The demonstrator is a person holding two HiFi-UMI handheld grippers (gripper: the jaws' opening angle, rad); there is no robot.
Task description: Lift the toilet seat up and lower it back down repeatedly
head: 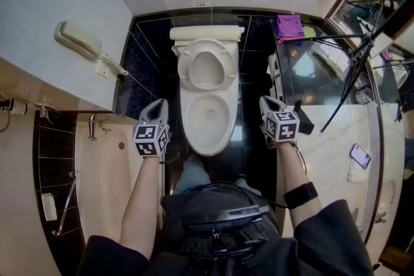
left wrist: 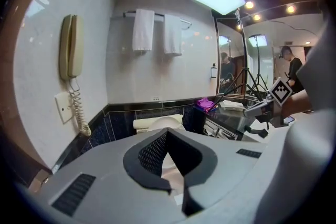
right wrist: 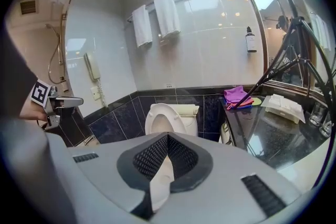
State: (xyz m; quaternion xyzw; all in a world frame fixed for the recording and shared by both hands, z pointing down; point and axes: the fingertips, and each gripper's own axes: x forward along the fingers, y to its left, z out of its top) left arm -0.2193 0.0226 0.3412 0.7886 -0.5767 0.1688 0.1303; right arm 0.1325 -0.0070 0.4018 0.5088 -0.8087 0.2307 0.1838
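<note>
Left gripper [head: 157, 105] and right gripper [head: 268, 102] are closed; toilet seat [head: 185, 69] stands upright.

White glossy ceramic toilet [head: 208, 114], raised oval toilet seat [head: 184, 71] same white | black glossy wall tiles [head: 145, 55] | purple folded cloth [head: 289, 27] | cream plastic wall telephone [head: 79, 41] | white hanging towels [left wrist: 143, 30] | my grey left gripper [head: 157, 105] and right gripper [head: 267, 103]: black-and-white square-marker cubes, black cross-hatched pads [right wrist: 152, 157]

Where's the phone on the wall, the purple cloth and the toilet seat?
Cream wall phone [head: 77, 39]: head view, middle of the handset.
Purple folded cloth [head: 289, 27]: head view, its centre.
White raised toilet seat [head: 186, 69]: head view, left side of the ring.
</note>
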